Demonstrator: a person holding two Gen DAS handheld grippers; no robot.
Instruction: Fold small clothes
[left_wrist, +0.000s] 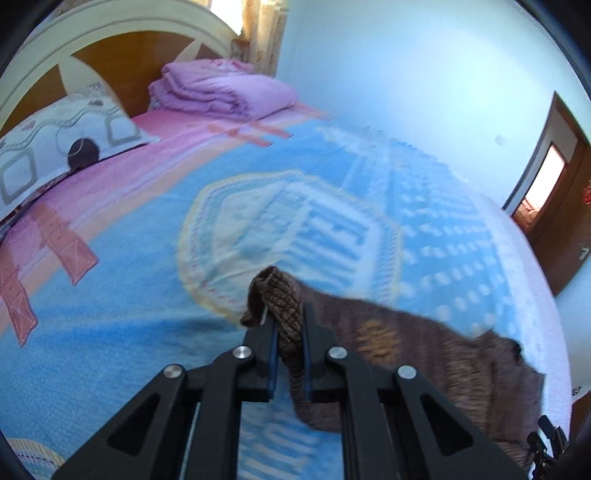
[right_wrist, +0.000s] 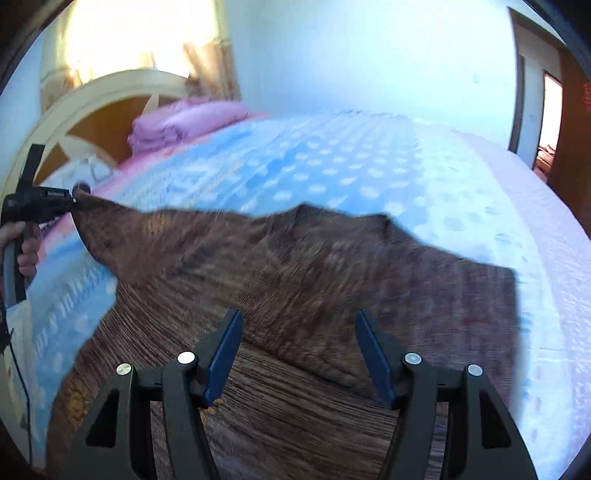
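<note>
Both views blurred: left gripper (left_wrist: 288, 332) clenches brown garment (right_wrist: 295, 266); right gripper (right_wrist: 299, 354) released

Brown knit garment (left_wrist: 424, 332) lies on blue-and-white patterned bedspread (left_wrist: 147, 295); folded quilt (left_wrist: 221, 88) lilac.

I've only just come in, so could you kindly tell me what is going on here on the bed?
A person is folding a brown knitted garment on a bed with a blue patterned bedspread. The left tool is shut on a bunched edge of the garment and holds it raised off the bedspread. The right tool is open above the garment, with nothing pinched between its fingers.
</note>
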